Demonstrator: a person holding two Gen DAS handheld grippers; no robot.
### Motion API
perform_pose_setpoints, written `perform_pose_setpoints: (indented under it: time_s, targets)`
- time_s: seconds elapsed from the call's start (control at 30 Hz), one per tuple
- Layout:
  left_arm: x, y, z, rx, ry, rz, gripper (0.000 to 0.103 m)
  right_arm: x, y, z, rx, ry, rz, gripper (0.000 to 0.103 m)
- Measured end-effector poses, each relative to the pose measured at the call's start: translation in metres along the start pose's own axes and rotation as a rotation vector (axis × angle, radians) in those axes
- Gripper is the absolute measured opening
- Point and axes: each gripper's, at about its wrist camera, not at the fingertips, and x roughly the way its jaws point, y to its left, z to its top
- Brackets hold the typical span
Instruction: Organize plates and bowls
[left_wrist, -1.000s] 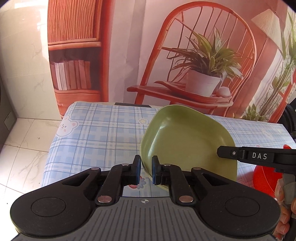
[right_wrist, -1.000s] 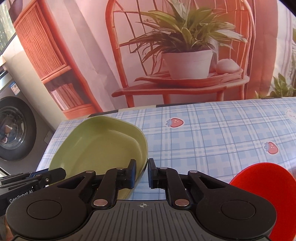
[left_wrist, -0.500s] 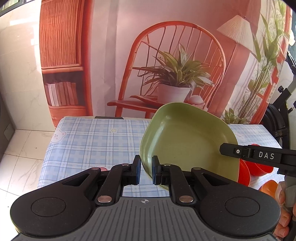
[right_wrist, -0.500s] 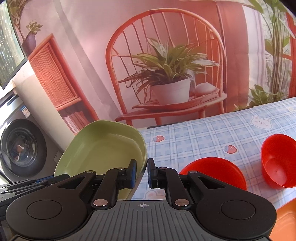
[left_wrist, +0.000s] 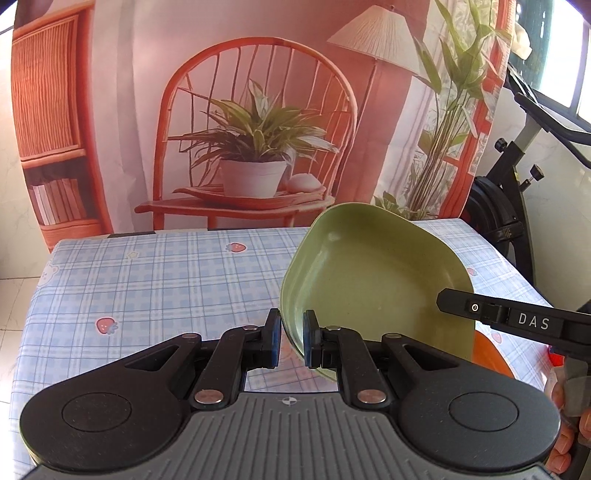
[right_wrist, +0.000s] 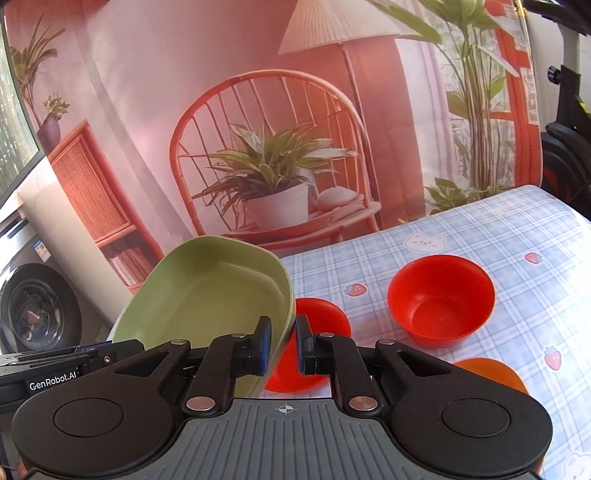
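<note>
A green square plate (left_wrist: 373, 280) hangs tilted above the checked table (left_wrist: 155, 280), held from both sides. My left gripper (left_wrist: 291, 341) is shut on the plate's left rim. My right gripper (right_wrist: 281, 345) is shut on the right rim of the same green plate (right_wrist: 207, 291). The right gripper's black finger (left_wrist: 517, 321) shows at the plate's far edge in the left wrist view. Below the plate lies a red plate (right_wrist: 321, 321). A red bowl (right_wrist: 441, 295) stands upright to its right, and an orange dish (right_wrist: 491, 373) lies nearer.
A printed backdrop (left_wrist: 258, 110) of a chair and potted plant hangs behind the table. An exercise bike (left_wrist: 517, 177) stands off the table's right end. A washing machine (right_wrist: 33, 310) stands at the left. A hand (left_wrist: 569, 424) shows at the lower right.
Both grippers have carried the green plate to the right and a little upward. The red bowl, red plate and orange dish have come into the right wrist view.
</note>
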Motion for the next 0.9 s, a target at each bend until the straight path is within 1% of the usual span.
perform_pose_setpoints:
  time_s: [0.17, 0.4, 0.57, 0.9]
  targets:
    - [0.005, -0.031, -0.010, 0.026, 0.017, -0.036, 0.013, -0.025, -0.039, -0.013, 0.048, -0.007, -0.013, 0.013]
    - [0.012, -0.071, -0.023, 0.058, 0.035, -0.069, 0.013, -0.050, -0.079, -0.025, 0.072, -0.016, -0.040, 0.013]
    - [0.020, -0.092, -0.029, 0.064, 0.050, -0.083, 0.013, -0.063, -0.097, -0.033, 0.040, -0.035, -0.062, 0.013]
    - [0.033, -0.121, -0.037, 0.088, 0.096, -0.121, 0.013, -0.082, -0.135, -0.041, 0.092, -0.040, -0.065, 0.013]
